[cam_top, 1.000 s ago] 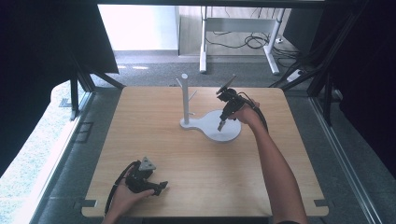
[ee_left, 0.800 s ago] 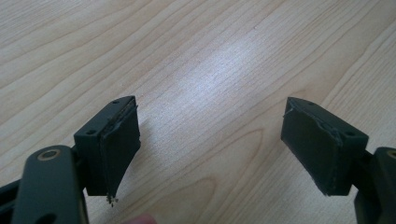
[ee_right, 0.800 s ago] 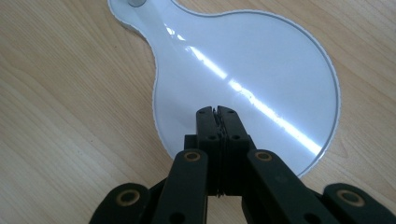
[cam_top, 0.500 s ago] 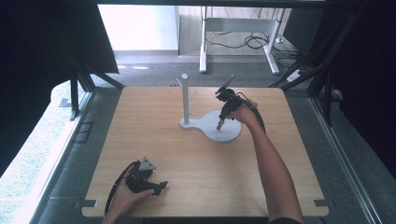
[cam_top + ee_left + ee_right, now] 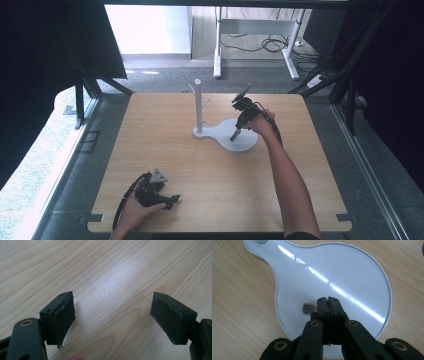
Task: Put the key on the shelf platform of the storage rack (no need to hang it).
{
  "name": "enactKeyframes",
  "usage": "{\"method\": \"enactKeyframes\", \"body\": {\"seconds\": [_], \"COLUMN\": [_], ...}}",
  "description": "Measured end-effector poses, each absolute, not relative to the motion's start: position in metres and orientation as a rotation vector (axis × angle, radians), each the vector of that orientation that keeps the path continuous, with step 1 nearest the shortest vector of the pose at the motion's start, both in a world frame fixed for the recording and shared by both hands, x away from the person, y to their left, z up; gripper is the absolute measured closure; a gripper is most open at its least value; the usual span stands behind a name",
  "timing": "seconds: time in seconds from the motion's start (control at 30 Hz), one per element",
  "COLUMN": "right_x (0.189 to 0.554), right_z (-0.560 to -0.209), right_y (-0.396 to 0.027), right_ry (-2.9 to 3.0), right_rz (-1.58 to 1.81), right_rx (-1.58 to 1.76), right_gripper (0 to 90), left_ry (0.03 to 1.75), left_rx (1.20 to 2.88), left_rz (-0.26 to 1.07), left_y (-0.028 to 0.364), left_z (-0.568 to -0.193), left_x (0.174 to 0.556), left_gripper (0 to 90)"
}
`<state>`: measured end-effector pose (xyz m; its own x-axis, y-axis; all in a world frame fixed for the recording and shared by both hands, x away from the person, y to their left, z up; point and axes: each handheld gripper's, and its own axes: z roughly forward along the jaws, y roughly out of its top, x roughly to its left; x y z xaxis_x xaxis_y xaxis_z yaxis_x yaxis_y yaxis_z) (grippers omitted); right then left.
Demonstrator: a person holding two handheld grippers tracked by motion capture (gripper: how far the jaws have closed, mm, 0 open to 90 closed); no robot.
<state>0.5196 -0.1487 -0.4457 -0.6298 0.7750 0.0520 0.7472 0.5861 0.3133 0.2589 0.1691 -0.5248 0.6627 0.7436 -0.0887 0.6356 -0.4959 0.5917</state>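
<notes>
A white stand has a round tray base [image 5: 247, 145] and an upright post with pegs [image 5: 198, 102], near the middle of the table. My right gripper [image 5: 234, 137] points down onto that tray [image 5: 352, 272], jaws shut together [image 5: 328, 299]. A small ribbed metal piece [image 5: 309, 308] lies on the tray and pokes out from behind the left jaw tip. Whether the jaws touch it I cannot tell. My left gripper [image 5: 172, 202] rests near the table's front edge, held by a hand. It is open [image 5: 112, 315], with bare wood between its pads.
The wooden table [image 5: 165, 150] has notched front corners. Beyond its far edge stand a white desk frame [image 5: 255, 45] and floor cables. Dark frame struts flank both sides of the table.
My right gripper has sunk a little toward the white tray, still shut. The left gripper has stayed where it was.
</notes>
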Motion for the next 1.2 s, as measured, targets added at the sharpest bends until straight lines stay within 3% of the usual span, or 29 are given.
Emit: {"method": "enactKeyframes", "body": {"seconds": [0.63, 1.2], "right_x": [0.524, 0.503], "right_z": [-0.466, -0.447], "right_y": [-0.154, -0.162], "right_ry": [2.692, 2.660], "right_rz": [0.474, 0.517], "right_rx": [1.333, 1.255], "right_gripper": [88.6, 64.7], "left_ry": [1.066, 1.052], "left_rx": [2.285, 2.302], "left_rz": [0.224, 0.222], "left_y": [0.168, 0.165], "left_z": [-0.527, -0.528], "left_x": [0.259, 0.259], "left_gripper": [19.9, 20.0]}}
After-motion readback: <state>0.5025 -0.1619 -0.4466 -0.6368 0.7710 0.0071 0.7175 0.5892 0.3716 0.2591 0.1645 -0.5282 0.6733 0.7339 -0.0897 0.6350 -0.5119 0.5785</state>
